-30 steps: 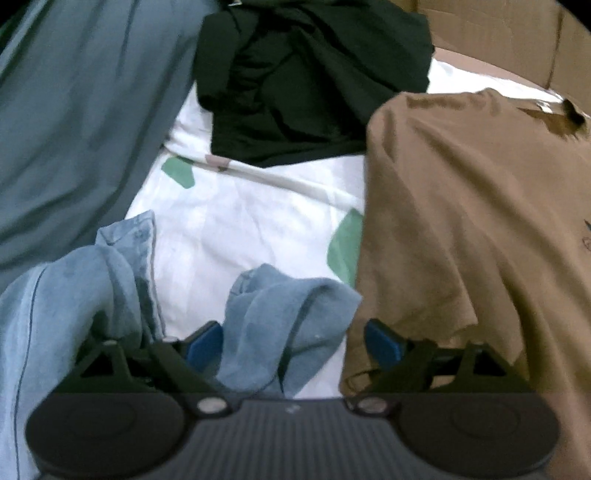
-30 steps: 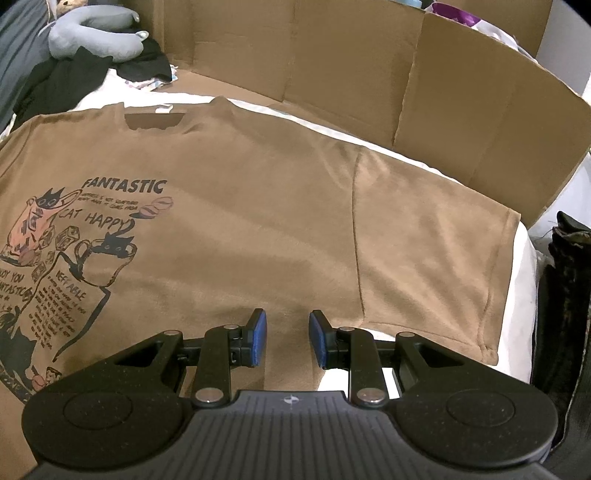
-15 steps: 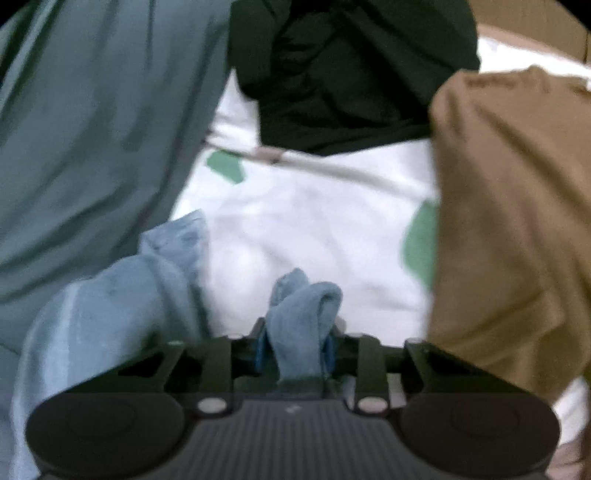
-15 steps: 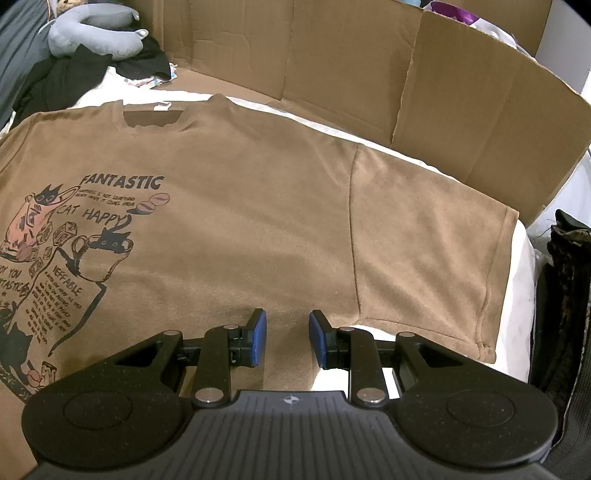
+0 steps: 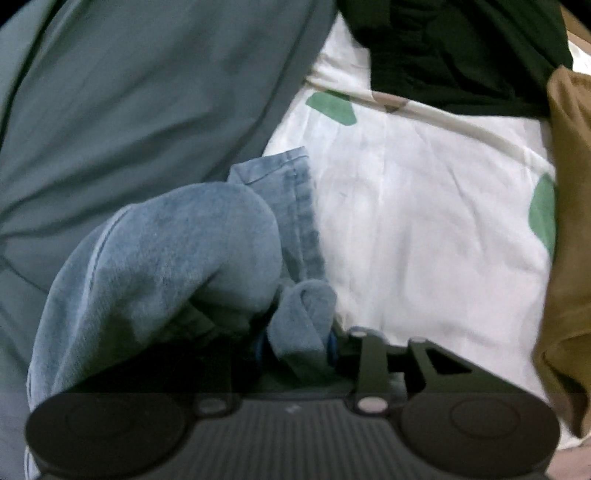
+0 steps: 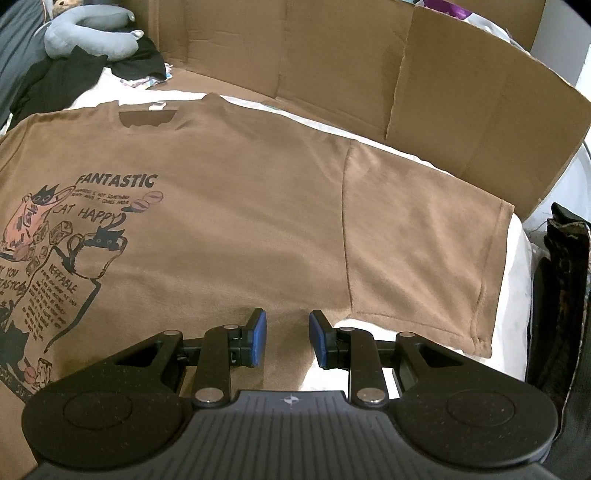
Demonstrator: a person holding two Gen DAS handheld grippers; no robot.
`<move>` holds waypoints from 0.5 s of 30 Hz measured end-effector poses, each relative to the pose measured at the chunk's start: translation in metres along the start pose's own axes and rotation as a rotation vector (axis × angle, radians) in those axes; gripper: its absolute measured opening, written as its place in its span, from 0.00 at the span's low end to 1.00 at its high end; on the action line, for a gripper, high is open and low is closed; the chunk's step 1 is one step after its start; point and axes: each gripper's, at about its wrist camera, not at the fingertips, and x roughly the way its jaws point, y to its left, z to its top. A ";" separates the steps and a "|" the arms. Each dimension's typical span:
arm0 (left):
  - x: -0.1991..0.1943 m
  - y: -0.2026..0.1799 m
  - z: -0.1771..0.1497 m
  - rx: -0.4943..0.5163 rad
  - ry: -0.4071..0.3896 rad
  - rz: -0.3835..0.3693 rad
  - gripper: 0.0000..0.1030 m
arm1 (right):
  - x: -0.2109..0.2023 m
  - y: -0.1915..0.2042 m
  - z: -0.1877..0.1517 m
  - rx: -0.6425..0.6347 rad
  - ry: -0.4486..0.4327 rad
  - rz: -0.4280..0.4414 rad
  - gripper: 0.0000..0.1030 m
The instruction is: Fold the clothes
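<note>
My left gripper is shut on a fold of a light blue denim garment, which bunches up over its left finger and hides it. A brown T-shirt with a cat print lies flat, front up, on the white bed sheet; its edge shows at the right of the left wrist view. My right gripper is open and empty, just above the shirt's side below the right sleeve.
A teal blanket lies to the left of the denim. A black garment lies at the back on the white sheet with green spots. A cardboard wall stands behind the shirt. A grey neck pillow lies far left.
My left gripper closed on the blue denim fold and moved left, away from the brown shirt. My right gripper stayed open and barely shifted.
</note>
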 end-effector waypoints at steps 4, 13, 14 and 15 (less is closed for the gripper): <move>-0.015 -0.010 0.009 -0.029 -0.001 -0.010 0.53 | 0.000 -0.001 0.000 0.000 0.002 -0.001 0.32; -0.061 -0.059 0.018 0.070 -0.118 0.059 0.73 | 0.001 0.004 0.000 -0.006 0.004 0.003 0.32; -0.067 -0.060 0.018 0.077 -0.136 0.061 0.74 | 0.001 0.004 0.001 -0.008 0.004 0.003 0.32; -0.073 -0.061 0.018 0.077 -0.153 0.062 0.76 | 0.001 0.004 0.001 -0.009 0.004 0.003 0.32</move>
